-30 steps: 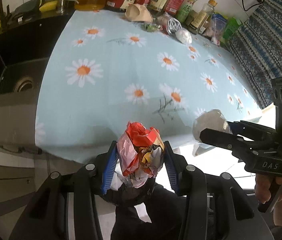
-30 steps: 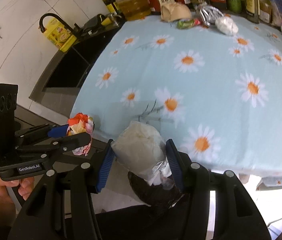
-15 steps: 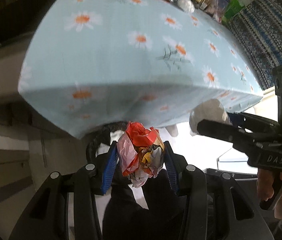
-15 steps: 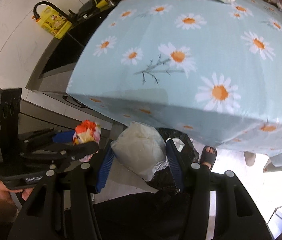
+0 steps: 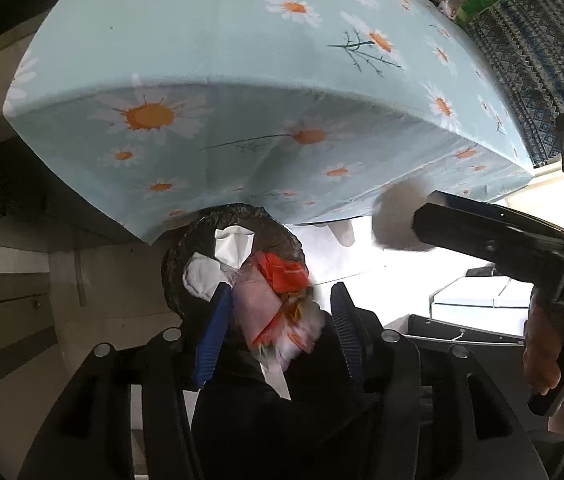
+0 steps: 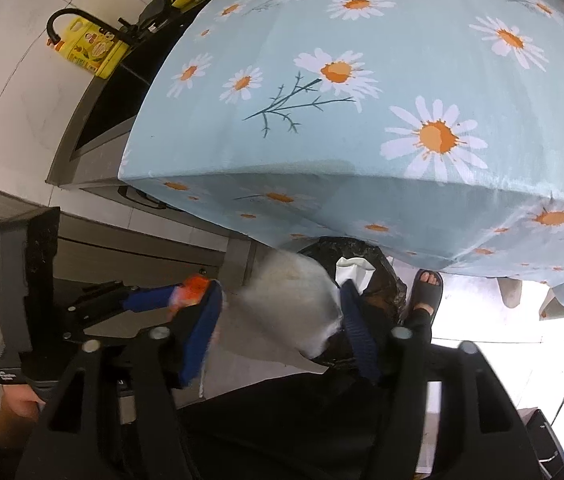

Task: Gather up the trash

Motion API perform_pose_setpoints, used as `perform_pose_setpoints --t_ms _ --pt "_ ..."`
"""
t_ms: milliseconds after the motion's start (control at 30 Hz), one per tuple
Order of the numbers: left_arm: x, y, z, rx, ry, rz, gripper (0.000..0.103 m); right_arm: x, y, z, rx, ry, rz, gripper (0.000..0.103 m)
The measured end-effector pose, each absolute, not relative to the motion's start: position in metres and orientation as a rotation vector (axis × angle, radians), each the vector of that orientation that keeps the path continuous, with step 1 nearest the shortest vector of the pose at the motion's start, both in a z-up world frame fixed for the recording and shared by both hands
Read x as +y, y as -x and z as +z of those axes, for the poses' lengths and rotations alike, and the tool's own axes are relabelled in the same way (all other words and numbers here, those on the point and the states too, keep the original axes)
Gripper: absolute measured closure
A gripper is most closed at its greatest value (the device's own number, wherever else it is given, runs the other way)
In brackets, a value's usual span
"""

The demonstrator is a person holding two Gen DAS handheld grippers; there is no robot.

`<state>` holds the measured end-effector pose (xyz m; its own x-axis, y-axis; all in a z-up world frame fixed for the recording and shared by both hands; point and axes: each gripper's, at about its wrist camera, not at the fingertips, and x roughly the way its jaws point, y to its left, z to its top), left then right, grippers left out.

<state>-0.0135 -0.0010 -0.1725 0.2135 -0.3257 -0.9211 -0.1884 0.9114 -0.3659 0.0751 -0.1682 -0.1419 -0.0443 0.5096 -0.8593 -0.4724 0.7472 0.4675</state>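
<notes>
Both tongs over the black-lined bin (image 5: 237,216) below the daisy-cloth counter (image 5: 241,40) edge. Left tongs (image 5: 277,332) just opened – red-and-pink wrapper wad (image 5: 273,300) loose between the pads. Right tongs (image 6: 282,328) also just opened – white crumpled wad (image 6: 294,300) blurred between the jaws, grip released.

Blue daisy-print tablecloth (image 6: 402,152) — black bin (image 5: 185,264)
</notes>
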Motion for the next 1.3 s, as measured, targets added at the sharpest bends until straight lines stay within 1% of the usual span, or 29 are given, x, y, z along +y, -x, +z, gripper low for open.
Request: perform_pose_setpoints --t_ms 33,67,633,867,1300 --pt "-0.001 0.012 -0.173 1.371 0.446 -0.098 0.048 -0.169 -0.076 -0.142 1.409 -0.039 0.79 0.037" --pt "-0.001 0.012 -0.174 1.372 0.442 -0.093 0.046 -0.17 -0.077 -0.142 1.41 -0.044 0.786 0.036" --pt "0.018 0.011 -0.166 1.338 0.458 -0.05 0.046 -0.172 -0.083 -0.134 1.39 -0.064 0.774 0.035" --pt "0.019 0.006 -0.146 1.293 0.435 -0.06 0.046 -0.175 -0.089 -0.116 1.34 -0.061 0.77 0.035" --pt "0.013 -0.007 -0.09 1.188 0.33 -0.097 0.046 -0.194 -0.1 -0.08 1.233 -0.083 0.731 0.033"
